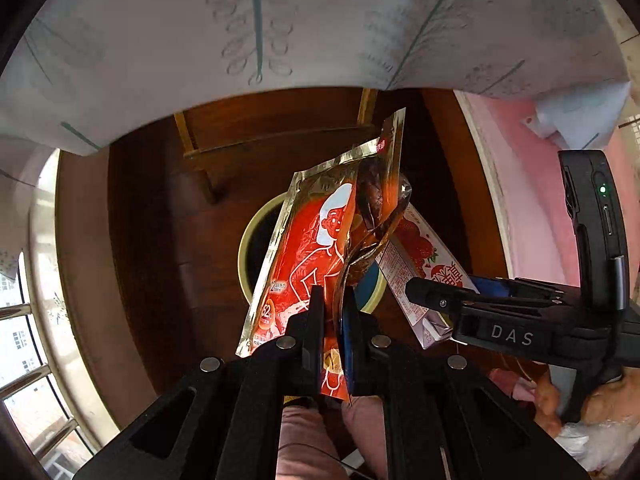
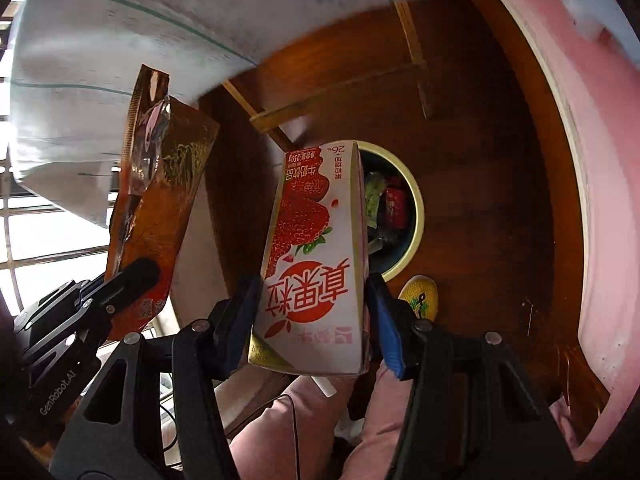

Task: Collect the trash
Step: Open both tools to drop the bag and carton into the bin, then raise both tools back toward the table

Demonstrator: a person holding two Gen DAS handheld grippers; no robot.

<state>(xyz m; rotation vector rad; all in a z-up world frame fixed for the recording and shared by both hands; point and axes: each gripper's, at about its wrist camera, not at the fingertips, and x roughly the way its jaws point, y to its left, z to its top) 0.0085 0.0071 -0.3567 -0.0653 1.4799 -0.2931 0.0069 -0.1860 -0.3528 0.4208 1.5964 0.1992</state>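
A strawberry milk carton (image 2: 316, 264) is clamped upside down between the blue-padded fingers (image 2: 390, 328) of the right gripper (image 2: 314, 322), above a wooden floor (image 2: 480, 160). Behind the carton, a round bin (image 2: 418, 216) with a pale rim is seen, with wrappers inside. At the left, an orange foil packet (image 2: 160, 200) is held by the left gripper (image 2: 132, 280), below a patterned tablecloth (image 2: 160, 20).

light: daylight from window (image 1: 24, 320), blown out | floor dim | edges: fisheye-warped, blurred
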